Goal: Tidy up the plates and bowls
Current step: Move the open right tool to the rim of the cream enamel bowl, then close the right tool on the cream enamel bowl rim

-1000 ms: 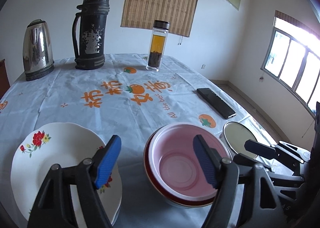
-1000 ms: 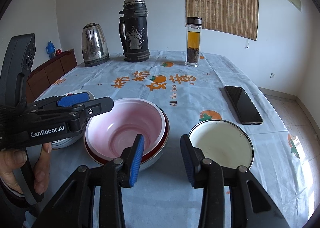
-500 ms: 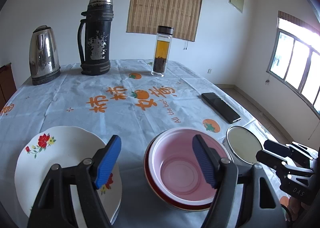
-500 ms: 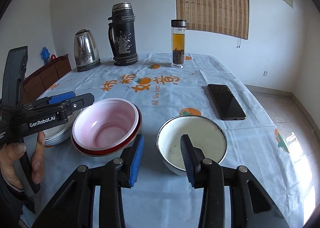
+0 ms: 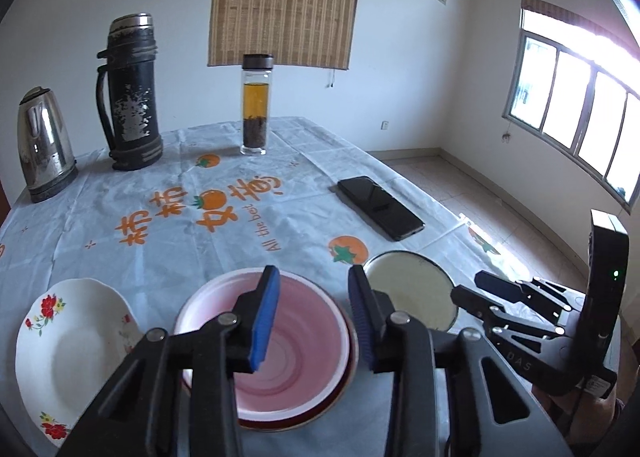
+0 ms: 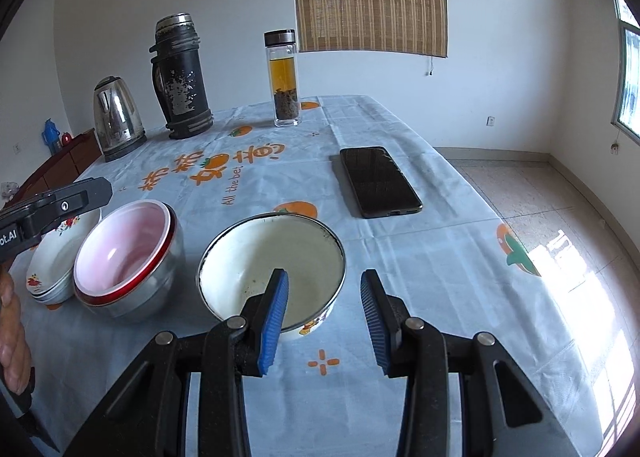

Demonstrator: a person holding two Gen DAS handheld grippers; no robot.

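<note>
Left to right on the worktop (image 6: 420, 257): flowered plates (image 6: 56, 257), pink bowl (image 5: 280, 333) nested in a steel bowl (image 6: 152, 277), cream bowl (image 6: 276, 257), phone (image 6: 378, 181) further back. Left tongs (image 5: 312, 317) above the pink bowl, closing, nothing gripped. Right tongs (image 6: 324, 317) part open, empty, one pad over the cream bowl's near rim.

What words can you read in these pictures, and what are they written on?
"All the best": orange letters on the pale blue printed tablecloth, under big orange Chinese characters too stylised to read surely.
"DAS": on the black right hand-held gripper.
"ot.AI": cut off at the edge, on the black left hand-held gripper.
</note>
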